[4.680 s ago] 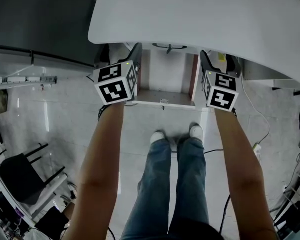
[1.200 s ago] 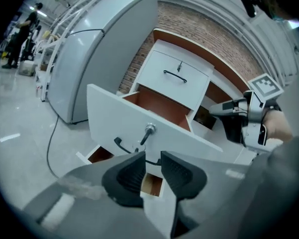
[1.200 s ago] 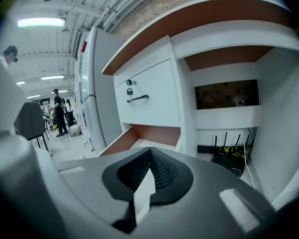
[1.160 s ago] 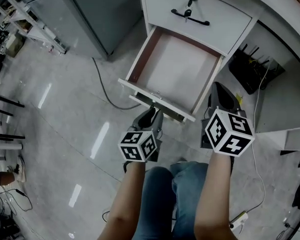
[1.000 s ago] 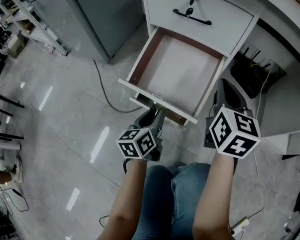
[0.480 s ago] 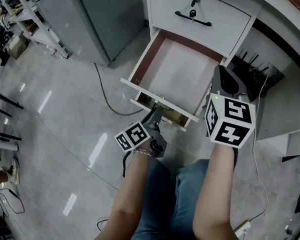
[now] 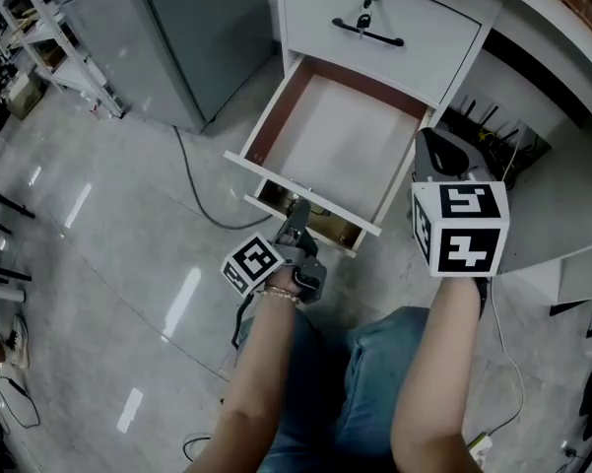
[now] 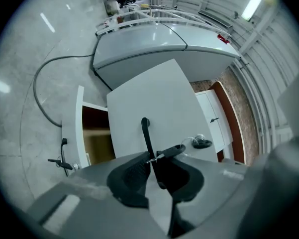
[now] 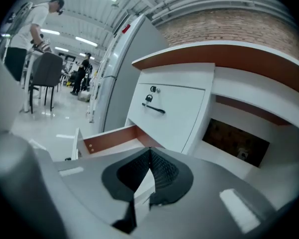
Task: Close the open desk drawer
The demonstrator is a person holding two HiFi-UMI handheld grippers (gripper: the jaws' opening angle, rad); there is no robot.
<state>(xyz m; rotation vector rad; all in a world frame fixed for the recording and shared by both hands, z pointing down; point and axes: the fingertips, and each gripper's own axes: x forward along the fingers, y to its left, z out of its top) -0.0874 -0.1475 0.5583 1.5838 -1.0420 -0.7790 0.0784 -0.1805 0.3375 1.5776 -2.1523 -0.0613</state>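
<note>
The open drawer [image 7: 335,141] juts from the white desk [image 7: 561,57], empty, with red-brown inner sides. Its white front [image 8: 154,103] carries a thin black handle [image 8: 145,131] and a key [image 8: 201,143]. My left gripper [image 7: 297,217] is level at that front, and its jaws are closing. In the left gripper view the handle runs between the left gripper [image 8: 151,156] pads, which pinch it. My right gripper [image 7: 439,154] hangs by the drawer's right side, shut and empty. In the right gripper view the right gripper [image 9: 149,152] faces the drawer's side [image 9: 112,136].
Above the open drawer sits a closed drawer [image 7: 379,18] with a black handle and key. A grey cabinet [image 7: 167,37] stands at the left and a cable [image 7: 202,200] lies on the floor. Black gear [image 7: 493,131] fills the space under the desk. My jeans-clad legs [image 7: 374,382] are below.
My left gripper rolled over, moved up to the drawer front and closed on its handle. The right gripper rolled too, and its cube now faces the camera squarely.
</note>
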